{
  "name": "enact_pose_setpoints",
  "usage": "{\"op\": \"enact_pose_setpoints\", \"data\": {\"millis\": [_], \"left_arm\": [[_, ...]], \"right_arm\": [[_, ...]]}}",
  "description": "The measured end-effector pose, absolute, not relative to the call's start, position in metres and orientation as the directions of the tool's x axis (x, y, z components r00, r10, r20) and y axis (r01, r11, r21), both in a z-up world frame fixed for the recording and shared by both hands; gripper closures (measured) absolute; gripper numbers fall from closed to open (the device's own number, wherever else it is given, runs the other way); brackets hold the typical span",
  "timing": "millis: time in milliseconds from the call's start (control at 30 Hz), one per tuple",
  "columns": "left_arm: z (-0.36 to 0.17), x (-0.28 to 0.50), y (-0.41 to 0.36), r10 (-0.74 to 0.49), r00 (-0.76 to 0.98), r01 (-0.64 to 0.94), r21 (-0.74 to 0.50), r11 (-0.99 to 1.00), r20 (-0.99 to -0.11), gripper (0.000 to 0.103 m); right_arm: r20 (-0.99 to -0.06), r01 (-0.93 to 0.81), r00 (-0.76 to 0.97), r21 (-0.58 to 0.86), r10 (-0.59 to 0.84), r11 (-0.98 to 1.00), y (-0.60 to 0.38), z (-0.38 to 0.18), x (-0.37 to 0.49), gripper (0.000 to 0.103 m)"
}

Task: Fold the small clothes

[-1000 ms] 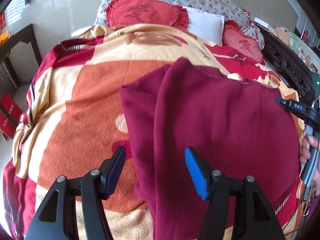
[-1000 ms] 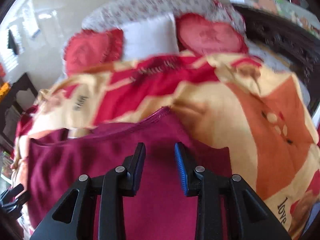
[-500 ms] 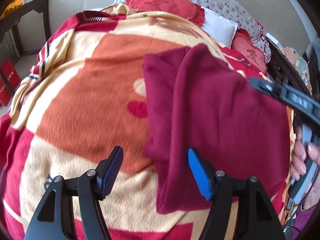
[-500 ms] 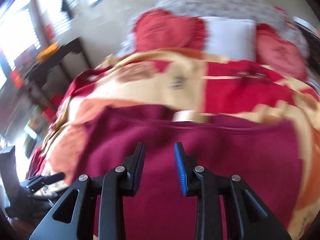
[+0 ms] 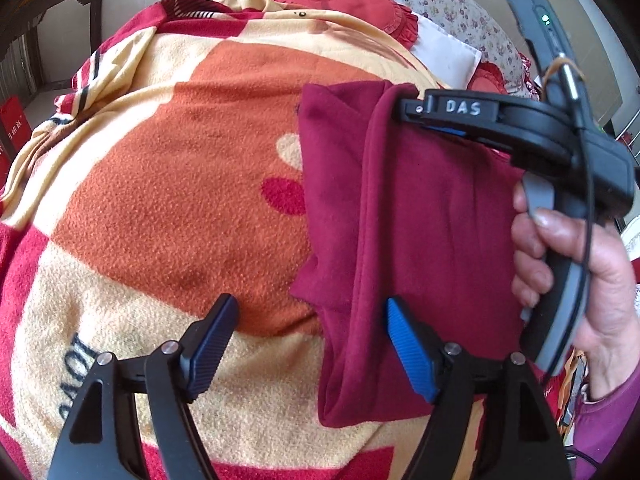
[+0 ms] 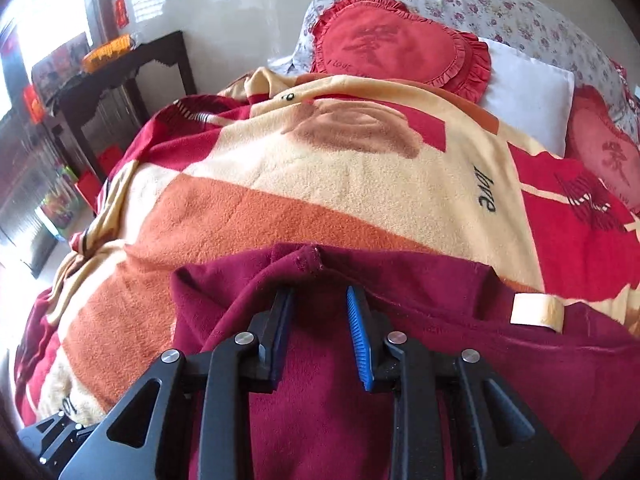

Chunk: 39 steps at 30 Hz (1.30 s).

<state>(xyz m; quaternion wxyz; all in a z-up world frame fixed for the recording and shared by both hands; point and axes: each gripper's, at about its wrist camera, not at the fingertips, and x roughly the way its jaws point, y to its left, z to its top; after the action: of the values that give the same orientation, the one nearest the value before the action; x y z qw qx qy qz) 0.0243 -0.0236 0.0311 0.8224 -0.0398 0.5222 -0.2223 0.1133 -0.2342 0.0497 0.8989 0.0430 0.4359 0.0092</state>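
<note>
While clamped in the right gripper (image 6: 318, 330), dark maroon fleece garment (image 5: 408, 216) half-folded over itself on the orange patterned fleece blanket (image 5: 168, 184); left gripper (image 5: 308, 348) just widened, empty, beside the garment's near edge; next, release and flatten

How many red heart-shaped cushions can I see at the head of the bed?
2. One red heart cushion lies left of the white pillow; the second heart cushion lies right of it, partly cut off. More may be hidden.
</note>
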Motion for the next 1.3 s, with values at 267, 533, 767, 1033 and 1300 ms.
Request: {"op": "enact_pose_setpoints", "data": {"millis": [267, 533, 767, 1033, 1300], "left_arm": [[0.034, 0.019, -0.021, -0.407, 0.354, 0.319, -0.3, 0.899, -0.842, 0.023], [0.036, 0.011, -0.013, -0.406, 0.356, 0.315, -0.301, 0.9, -0.841, 0.023], [0.033, 0.009, -0.011, -0.414, 0.35, 0.31, -0.313, 0.898, -0.84, 0.023], [0.031, 0.01, -0.006, -0.435, 0.345, 0.31, -0.337, 0.889, -0.832, 0.022], [0.033, 0.011, -0.005, -0.471, 0.349, 0.305, -0.377, 0.875, -0.81, 0.02]], "right_arm": [[-0.766, -0.021, 0.628, 0.159, 0.136, 0.987, -0.228, 0.068, 0.083, 0.093], [-0.819, 0.006, 0.539, 0.239, 0.198, 0.971, -0.223, 0.042, 0.09, 0.089], [-0.817, -0.034, 0.538, 0.226, 0.208, 0.974, -0.2, 0.054, 0.097, 0.07], [-0.852, -0.093, 0.519, 0.013, 0.06, 0.996, -0.16, 0.044, 0.11, 0.06], [-0.849, -0.089, 0.528, -0.052, 0.002, 0.995, -0.155, 0.037, 0.112, 0.072]]}}
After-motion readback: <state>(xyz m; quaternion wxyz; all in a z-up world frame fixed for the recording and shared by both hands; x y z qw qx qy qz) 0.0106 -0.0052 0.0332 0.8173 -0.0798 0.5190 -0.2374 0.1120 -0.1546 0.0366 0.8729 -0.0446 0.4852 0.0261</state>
